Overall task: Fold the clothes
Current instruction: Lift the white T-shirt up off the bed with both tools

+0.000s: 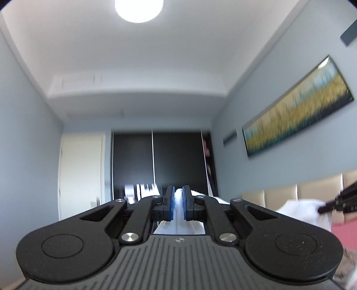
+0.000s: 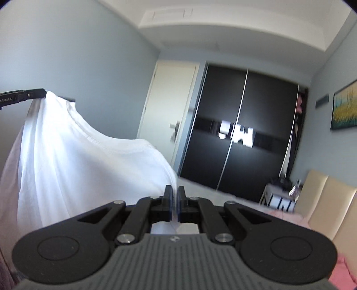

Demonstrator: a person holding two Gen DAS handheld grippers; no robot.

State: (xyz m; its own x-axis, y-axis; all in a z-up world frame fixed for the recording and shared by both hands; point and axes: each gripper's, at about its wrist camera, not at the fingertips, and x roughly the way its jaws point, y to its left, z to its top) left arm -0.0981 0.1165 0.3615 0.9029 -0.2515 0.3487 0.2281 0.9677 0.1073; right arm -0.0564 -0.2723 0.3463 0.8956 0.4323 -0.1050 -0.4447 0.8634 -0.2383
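Observation:
A white T-shirt (image 2: pixel 73 156) hangs in the air between my two grippers, its neckline sagging in a curve. My right gripper (image 2: pixel 174 196) is shut on one shoulder of the shirt, white cloth pinched between its blue pads. My left gripper (image 1: pixel 178 199) is shut on the other shoulder of the white T-shirt (image 1: pixel 178 214). In the right wrist view the left gripper (image 2: pixel 42 93) shows at the upper left, holding the far corner high. In the left wrist view the right gripper (image 1: pixel 323 208) enters from the right edge, with cloth bunched at its tip.
A dark sliding wardrobe (image 2: pixel 241 133) and a pale door (image 2: pixel 167 102) stand ahead. A beige padded headboard (image 1: pixel 290 194) runs along the right wall under a long landscape painting (image 1: pixel 296 111). Pink bedding (image 1: pixel 343 232) lies low at the right. A ceiling lamp (image 1: pixel 138 9) glows overhead.

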